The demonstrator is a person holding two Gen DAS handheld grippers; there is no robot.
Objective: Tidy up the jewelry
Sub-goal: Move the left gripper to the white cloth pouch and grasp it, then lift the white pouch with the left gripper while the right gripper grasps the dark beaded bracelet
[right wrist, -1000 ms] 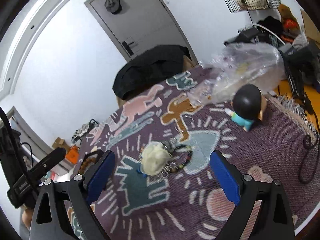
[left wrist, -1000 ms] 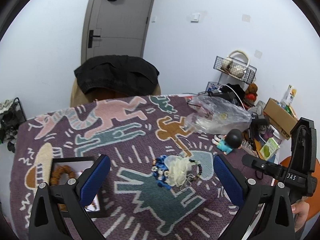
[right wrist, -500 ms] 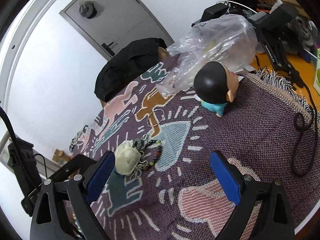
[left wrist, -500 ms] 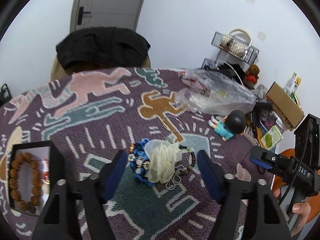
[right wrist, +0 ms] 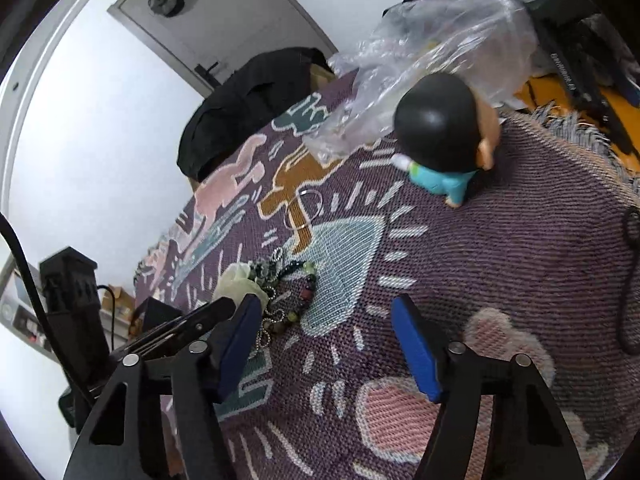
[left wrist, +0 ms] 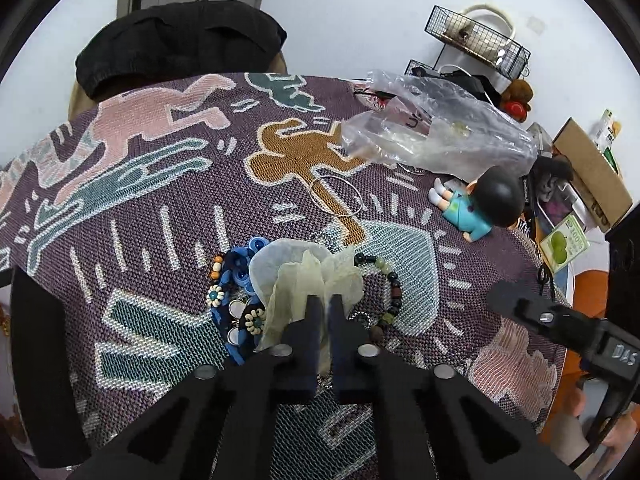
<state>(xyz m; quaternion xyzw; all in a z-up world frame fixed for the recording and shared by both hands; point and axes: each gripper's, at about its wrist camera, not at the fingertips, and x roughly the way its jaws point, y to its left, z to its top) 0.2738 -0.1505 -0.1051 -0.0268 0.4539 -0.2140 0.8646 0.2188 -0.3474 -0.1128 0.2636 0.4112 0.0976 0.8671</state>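
We had the left gripper point(left wrist: 325, 312) pinched shut on the pale organza pouch point(left wrist: 308, 276), which sat on the patterned purple tablecloth point(left wrist: 160, 216) on top of the jewelry pile: a blue flower bracelet point(left wrist: 236, 284) to its left and a dark beaded bracelet point(left wrist: 390, 280) to its right. Our right gripper point(right wrist: 332, 344) had just been closing but its jaws were apart, nothing between them, just beside the beads. A thin wire hoop point(left wrist: 336, 196) lay farther back, near the toy figurine point(left wrist: 480, 208).
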